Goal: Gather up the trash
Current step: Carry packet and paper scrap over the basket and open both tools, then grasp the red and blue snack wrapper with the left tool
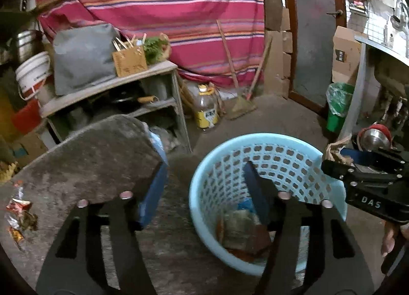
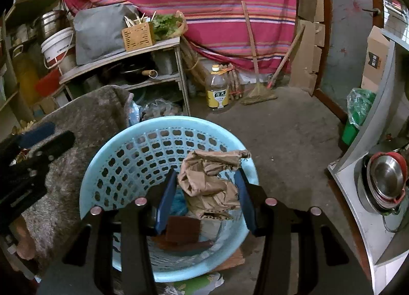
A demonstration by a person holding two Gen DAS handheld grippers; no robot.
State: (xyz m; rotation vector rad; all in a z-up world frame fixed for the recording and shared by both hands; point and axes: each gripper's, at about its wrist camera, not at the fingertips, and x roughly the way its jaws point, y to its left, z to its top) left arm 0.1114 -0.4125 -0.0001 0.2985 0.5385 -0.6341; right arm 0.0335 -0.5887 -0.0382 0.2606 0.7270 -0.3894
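A light blue perforated basket [image 1: 286,141] [image 2: 122,167] stands on the floor with brown and blue trash lying in its bottom. My right gripper [image 2: 207,187] is over the basket's mouth, and a crumpled brown paper wad [image 2: 209,182] sits between its blue fingers. Whether they still pinch it I cannot tell. My left gripper [image 1: 204,190] is open and empty, its right finger above the basket, its left finger beside a grey felt-covered stool [image 1: 94,157]. Crumpled snack wrappers [image 1: 19,213] lie on that grey surface at the left.
A wooden shelf [image 1: 110,85] with a grey bag and a cutlery box stands behind. A yellow-labelled oil bottle [image 1: 205,111] and a broom [image 1: 240,106] stand by the striped curtain. A green bin [image 1: 338,106] and steel bowls [image 2: 386,180] are at the right.
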